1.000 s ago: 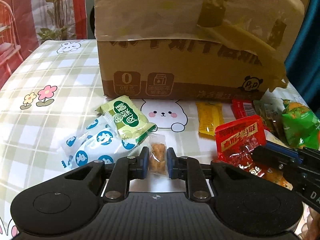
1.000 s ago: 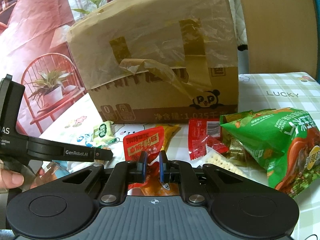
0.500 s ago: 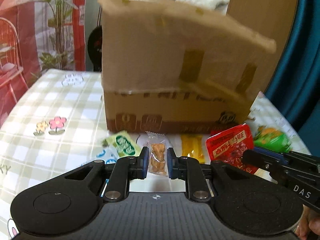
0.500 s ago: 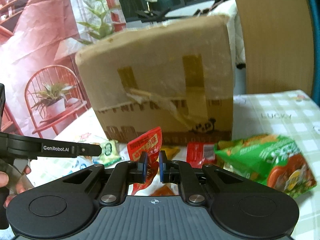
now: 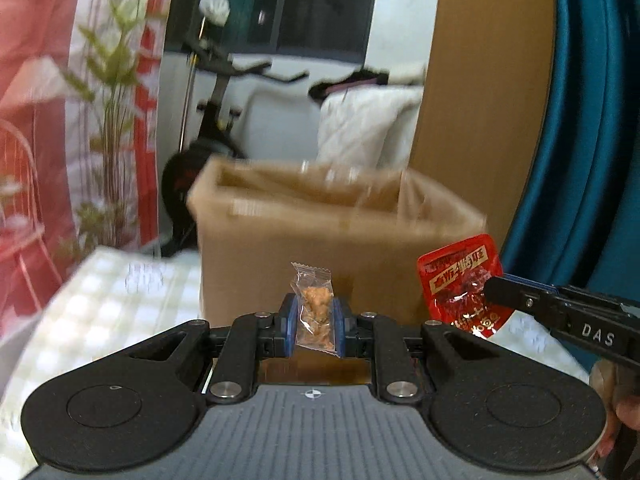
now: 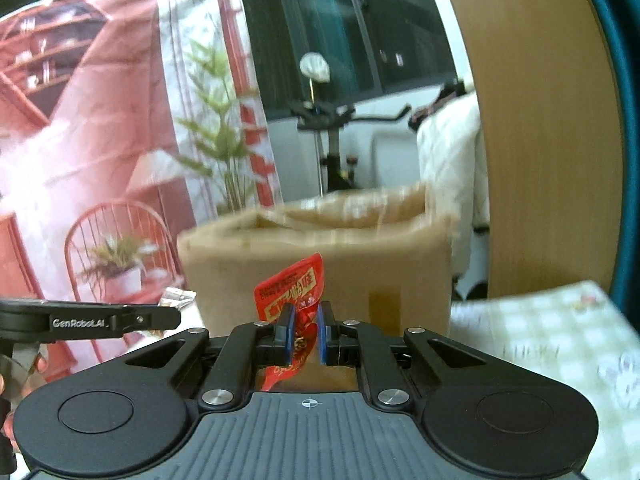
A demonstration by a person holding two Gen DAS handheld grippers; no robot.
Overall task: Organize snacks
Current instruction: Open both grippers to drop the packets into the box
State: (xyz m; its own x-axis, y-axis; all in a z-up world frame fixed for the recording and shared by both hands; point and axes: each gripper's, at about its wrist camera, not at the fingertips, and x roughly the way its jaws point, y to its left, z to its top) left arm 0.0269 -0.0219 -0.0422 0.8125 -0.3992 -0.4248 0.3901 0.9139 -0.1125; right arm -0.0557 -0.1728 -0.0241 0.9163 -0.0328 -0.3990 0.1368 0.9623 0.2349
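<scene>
Since the earlier frames both tools have been raised off the worktop together, each with its snack carried along, so that the open top of the cardboard box, seen only as a tall front wall a second ago, is now looked into from just above its rim, and the loose packets on the cloth have dropped out of sight.

The left tool [image 5: 316,326] is clamped narrow on a small clear packet [image 5: 314,310] holding a brown nugget, which stands upright between the blue pads. The right tool [image 6: 306,334] is likewise closed tight on the lower part of a red sachet [image 6: 294,296], whose top leans to the left above the pads. In the left wrist view the right tool is seen at the right edge with the sachet hanging from its tip, just beside the near right corner of the cardboard box [image 5: 332,216].

The box stands on the checked worktop [image 6: 552,328] beyond both tools, its opening blurred, so what lies inside cannot be told.

The step in hand is judged to be the carry to the box. It is done well if both snacks are brought fully over the near wall before anything is let go, the two tools are kept apart, and the right tool is steered left, clear of the corner. The grips are best held firm until each packet hangs above the opening; light film may otherwise catch on the taped rim and slide outside.
</scene>
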